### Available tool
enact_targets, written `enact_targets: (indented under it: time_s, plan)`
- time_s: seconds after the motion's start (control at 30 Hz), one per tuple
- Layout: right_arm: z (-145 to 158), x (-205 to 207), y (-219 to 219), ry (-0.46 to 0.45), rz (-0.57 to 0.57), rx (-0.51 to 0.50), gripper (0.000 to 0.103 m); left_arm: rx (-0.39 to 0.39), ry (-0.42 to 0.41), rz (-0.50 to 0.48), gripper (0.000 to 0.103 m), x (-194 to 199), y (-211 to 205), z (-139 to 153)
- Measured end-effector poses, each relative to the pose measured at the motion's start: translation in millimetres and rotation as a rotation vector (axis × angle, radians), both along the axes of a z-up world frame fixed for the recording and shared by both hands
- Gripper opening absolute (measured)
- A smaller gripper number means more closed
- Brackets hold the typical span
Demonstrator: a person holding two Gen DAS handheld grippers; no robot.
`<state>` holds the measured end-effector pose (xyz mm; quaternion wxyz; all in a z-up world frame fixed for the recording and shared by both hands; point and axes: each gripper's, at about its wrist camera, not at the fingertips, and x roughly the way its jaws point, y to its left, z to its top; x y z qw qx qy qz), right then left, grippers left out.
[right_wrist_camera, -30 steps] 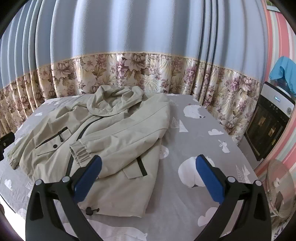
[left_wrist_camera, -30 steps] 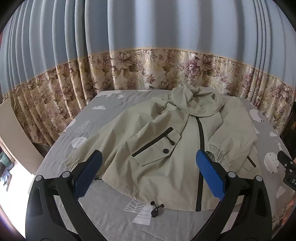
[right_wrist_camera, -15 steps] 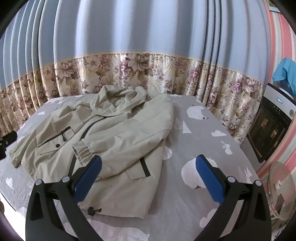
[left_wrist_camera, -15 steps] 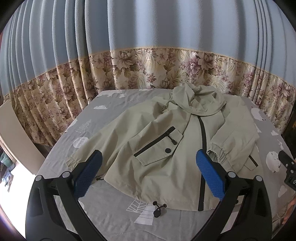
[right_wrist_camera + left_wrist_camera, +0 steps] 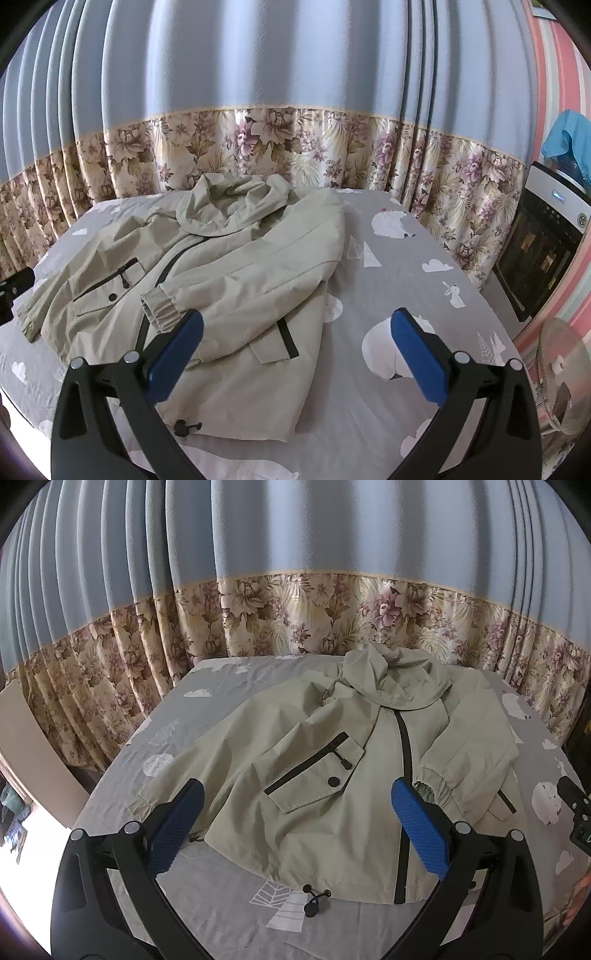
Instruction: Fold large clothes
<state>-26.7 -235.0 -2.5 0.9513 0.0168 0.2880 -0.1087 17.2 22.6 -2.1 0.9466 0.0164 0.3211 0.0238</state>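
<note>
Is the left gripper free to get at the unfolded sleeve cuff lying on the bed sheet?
Probably yes. The left gripper is open and empty above the jacket, and the sleeve cuff lies flat on the bed sheet with nothing covering it.

No readable text, brand or number anywhere. On the white-topped appliance with a dark glass door (image 5: 543,254) at the right edge of the right wrist view: a small bluish lit display (image 5: 558,195) and a round emblem (image 5: 582,220), both too small to make out. On the grey bed sheet (image 5: 391,280): only white cloud, tree and animal prints.
</note>
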Motion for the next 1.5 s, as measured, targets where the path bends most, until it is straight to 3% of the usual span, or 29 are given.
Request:
enact_targets:
  time_s: [1.5]
  plan:
    - [-6.1,-4.2,-4.4,0.0,0.008,-0.003,0.101,-0.022,0.005,0.014,0.1,-2.9,7.4,-2.0]
